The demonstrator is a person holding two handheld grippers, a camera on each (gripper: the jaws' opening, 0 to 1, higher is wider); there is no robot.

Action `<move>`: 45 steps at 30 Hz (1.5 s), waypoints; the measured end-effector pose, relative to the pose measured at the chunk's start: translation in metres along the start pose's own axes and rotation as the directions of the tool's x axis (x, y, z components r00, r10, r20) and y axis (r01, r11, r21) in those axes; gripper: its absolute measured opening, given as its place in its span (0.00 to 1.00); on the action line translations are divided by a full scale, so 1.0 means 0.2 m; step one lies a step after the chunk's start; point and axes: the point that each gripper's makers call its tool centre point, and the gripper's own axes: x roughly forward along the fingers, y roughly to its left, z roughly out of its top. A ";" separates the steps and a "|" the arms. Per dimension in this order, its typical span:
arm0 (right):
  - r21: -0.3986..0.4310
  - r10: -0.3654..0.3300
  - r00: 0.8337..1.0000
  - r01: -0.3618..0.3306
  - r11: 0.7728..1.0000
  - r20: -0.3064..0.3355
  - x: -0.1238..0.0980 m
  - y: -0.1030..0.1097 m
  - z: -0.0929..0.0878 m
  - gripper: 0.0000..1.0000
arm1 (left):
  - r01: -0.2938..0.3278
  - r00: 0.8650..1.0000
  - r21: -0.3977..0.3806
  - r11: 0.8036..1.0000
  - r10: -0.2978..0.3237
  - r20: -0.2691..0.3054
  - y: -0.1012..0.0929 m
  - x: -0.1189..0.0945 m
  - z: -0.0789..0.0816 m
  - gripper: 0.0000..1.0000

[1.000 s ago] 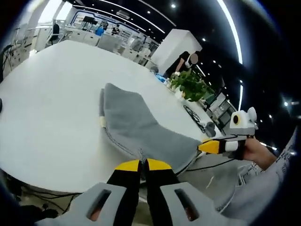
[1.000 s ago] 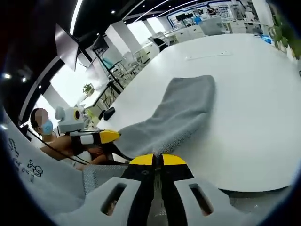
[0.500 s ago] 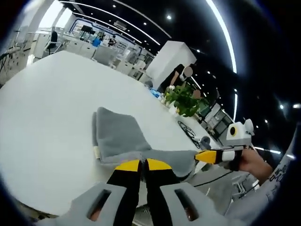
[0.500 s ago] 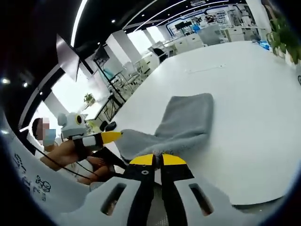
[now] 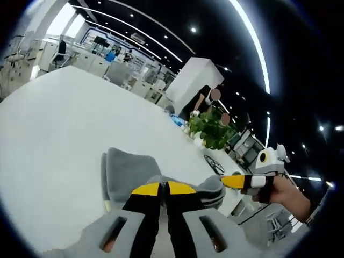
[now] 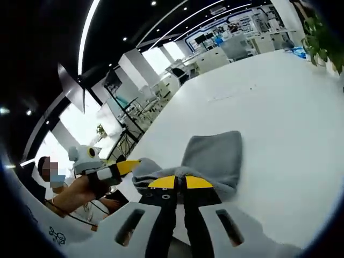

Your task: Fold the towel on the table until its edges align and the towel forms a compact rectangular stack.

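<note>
Folding is under way: each hand-held gripper, left (image 5: 163,186) and right (image 6: 180,181), pinches a corner of the grey towel (image 6: 215,156), next laying it flat on the tabletop (image 6: 279,107) with edges matched.

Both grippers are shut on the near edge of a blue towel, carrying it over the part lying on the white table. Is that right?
Not quite: the towel is grey, not blue, as the right gripper view shows. The rest holds: the left gripper and right gripper are each shut on its near edge, carrying it over the part lying on the white table.
</note>
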 end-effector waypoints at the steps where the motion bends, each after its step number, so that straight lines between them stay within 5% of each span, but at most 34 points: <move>1: 0.024 -0.002 1.000 0.002 1.000 0.008 0.02 -0.02 0.02 0.01 | -0.006 1.000 -0.009 1.000 0.006 0.009 0.02 0.02 0.02 0.02; 7: 0.126 -0.023 0.998 0.016 0.992 0.051 0.10 -0.13 0.09 0.01 | -0.037 0.999 -0.059 0.998 0.039 0.031 0.09 0.12 0.05 0.02; 19: 0.184 -0.055 0.997 0.046 0.982 0.047 0.28 -0.29 0.19 0.01 | -0.080 0.996 -0.113 0.990 0.084 0.031 0.24 0.30 0.10 0.02; 29: 0.201 -0.073 0.997 0.070 0.977 0.008 0.44 -0.39 0.19 0.01 | -0.141 0.989 -0.173 0.975 0.145 0.015 0.38 0.40 0.05 0.02; 40: 0.232 -0.112 0.994 0.111 0.966 -0.007 0.55 -0.51 0.15 0.01 | -0.157 0.987 -0.121 0.980 0.151 -0.054 0.51 0.53 -0.01 0.03; 45: 0.137 -0.123 0.992 0.123 0.983 -0.007 0.58 -0.53 0.16 0.02 | -0.149 0.988 -0.084 0.985 0.145 -0.060 0.51 0.54 -0.02 0.04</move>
